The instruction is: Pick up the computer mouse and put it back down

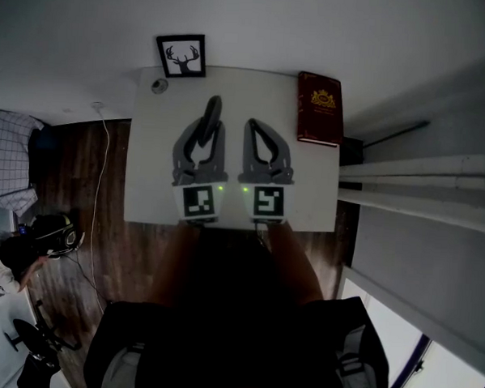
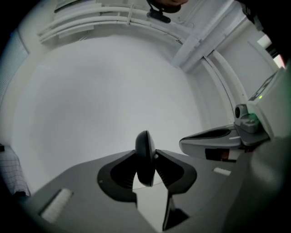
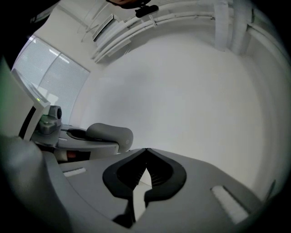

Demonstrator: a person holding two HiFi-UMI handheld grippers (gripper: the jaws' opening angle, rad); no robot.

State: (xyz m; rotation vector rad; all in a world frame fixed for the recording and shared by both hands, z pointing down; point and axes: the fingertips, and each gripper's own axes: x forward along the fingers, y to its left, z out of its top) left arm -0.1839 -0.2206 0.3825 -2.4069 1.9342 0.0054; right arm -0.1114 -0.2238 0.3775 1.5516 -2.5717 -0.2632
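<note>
The black computer mouse [image 1: 211, 113] stands on its edge between the jaws of my left gripper [image 1: 207, 129], lifted above the white table [image 1: 312, 189]. In the left gripper view the mouse [image 2: 145, 157] is pinched thin side up, with both pads pressed on it and a bare white wall behind. My right gripper [image 1: 253, 128] hovers beside the left one, its jaws shut and empty; in its own view the right gripper [image 3: 145, 157] has its tips touching. Both grippers point level toward the wall.
A dark red book [image 1: 319, 108] lies at the table's far right corner. A framed deer picture [image 1: 181, 56] leans at the far left, a small round object [image 1: 159, 86] beside it. Headphones [image 1: 58, 235] and a white cable [image 1: 100, 165] lie on the wooden floor to the left.
</note>
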